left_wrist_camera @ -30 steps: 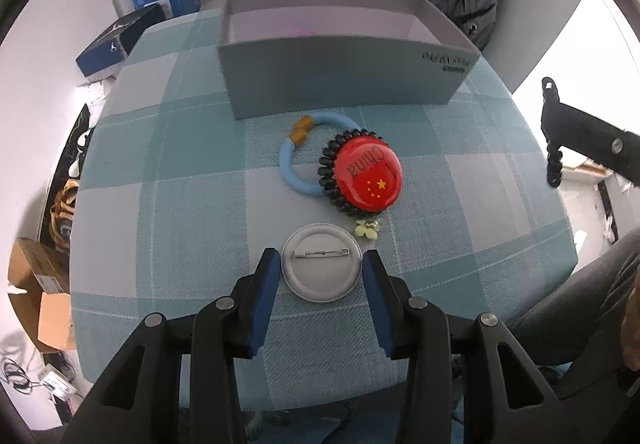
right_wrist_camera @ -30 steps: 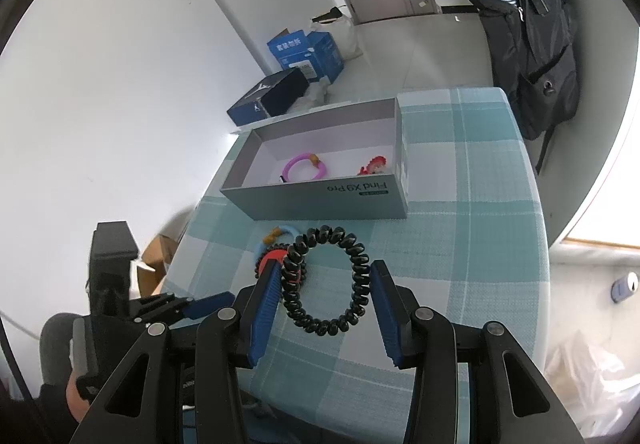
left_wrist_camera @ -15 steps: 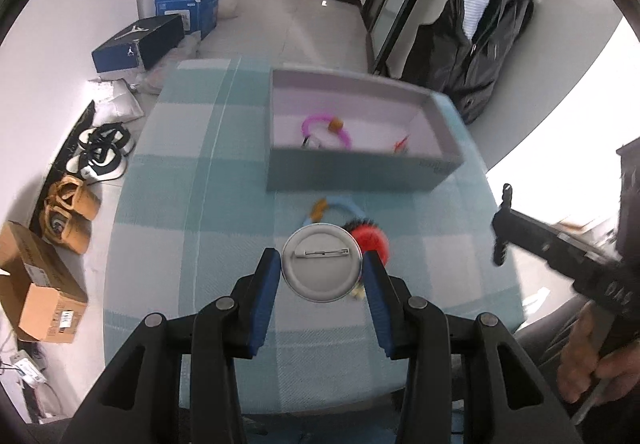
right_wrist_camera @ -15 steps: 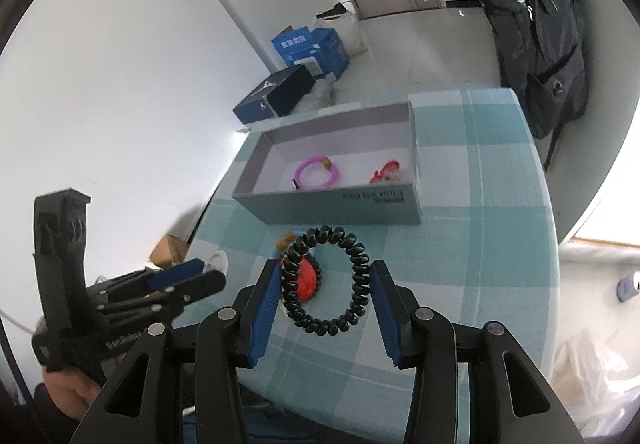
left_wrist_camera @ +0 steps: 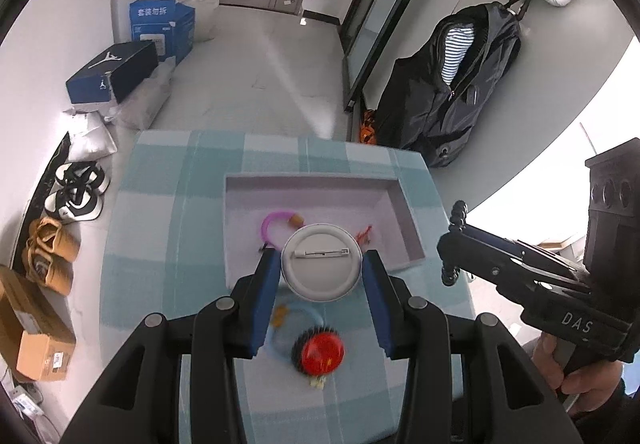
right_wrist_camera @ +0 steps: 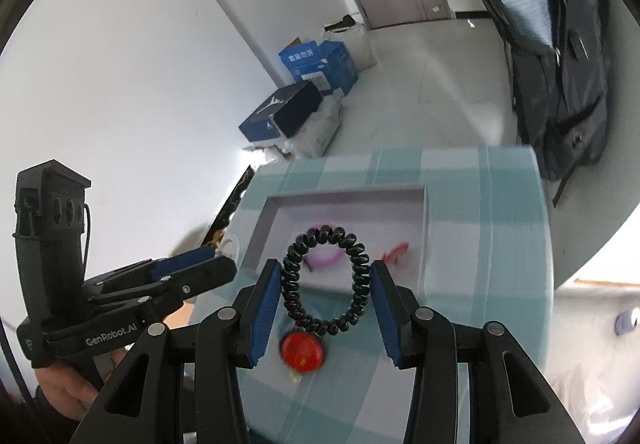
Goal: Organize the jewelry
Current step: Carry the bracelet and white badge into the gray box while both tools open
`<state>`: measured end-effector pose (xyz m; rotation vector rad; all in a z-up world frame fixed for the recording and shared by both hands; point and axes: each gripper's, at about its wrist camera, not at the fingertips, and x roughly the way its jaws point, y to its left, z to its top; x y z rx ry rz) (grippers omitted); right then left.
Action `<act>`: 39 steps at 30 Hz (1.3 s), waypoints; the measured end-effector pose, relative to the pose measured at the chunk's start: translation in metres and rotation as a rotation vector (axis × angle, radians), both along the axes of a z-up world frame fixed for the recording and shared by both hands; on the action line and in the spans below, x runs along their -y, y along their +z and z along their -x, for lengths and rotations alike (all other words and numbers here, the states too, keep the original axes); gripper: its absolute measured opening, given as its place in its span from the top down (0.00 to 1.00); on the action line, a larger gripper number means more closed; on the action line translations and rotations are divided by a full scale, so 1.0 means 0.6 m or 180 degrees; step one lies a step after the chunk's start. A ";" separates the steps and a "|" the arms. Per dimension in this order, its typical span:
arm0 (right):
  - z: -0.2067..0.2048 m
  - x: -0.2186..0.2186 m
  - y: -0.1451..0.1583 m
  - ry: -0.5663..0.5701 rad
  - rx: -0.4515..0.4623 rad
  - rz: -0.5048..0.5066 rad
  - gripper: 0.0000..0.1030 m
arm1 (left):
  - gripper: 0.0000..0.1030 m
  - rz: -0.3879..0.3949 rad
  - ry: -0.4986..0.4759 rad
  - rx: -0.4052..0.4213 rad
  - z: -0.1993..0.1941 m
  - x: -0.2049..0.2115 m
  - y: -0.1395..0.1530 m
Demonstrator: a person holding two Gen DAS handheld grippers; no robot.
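Grey box is my target: my left tongs pinch the badge by its rim, my right tongs pinch the coil band, both held above it to drop in.

The round badge shows a matt white plastic back crossed by a bright metal pin. The coil hair tie is glossy black plastic. The tablecloth is woven cloth, matt, checked teal and white. The grey box looks like smooth matt card. At six o'clock the red badge shines glossy. The gripper pads are ribbed blue rubber.
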<state>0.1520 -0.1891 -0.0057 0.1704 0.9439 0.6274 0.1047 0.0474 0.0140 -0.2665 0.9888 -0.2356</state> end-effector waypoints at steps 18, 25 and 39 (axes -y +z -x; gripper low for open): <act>-0.094 -0.035 -0.058 0.0116 -0.0216 0.0083 0.58 | 0.64 0.0414 -0.0111 -0.0384 -0.103 -0.012 -0.061; -0.103 -0.035 -0.068 0.0121 -0.0295 0.0095 0.58 | 0.64 0.0479 -0.0160 -0.0426 -0.113 -0.006 -0.069; -0.108 -0.032 -0.074 0.0072 -0.0351 0.0069 0.55 | 0.64 0.0546 -0.0170 -0.0408 -0.126 -0.001 -0.081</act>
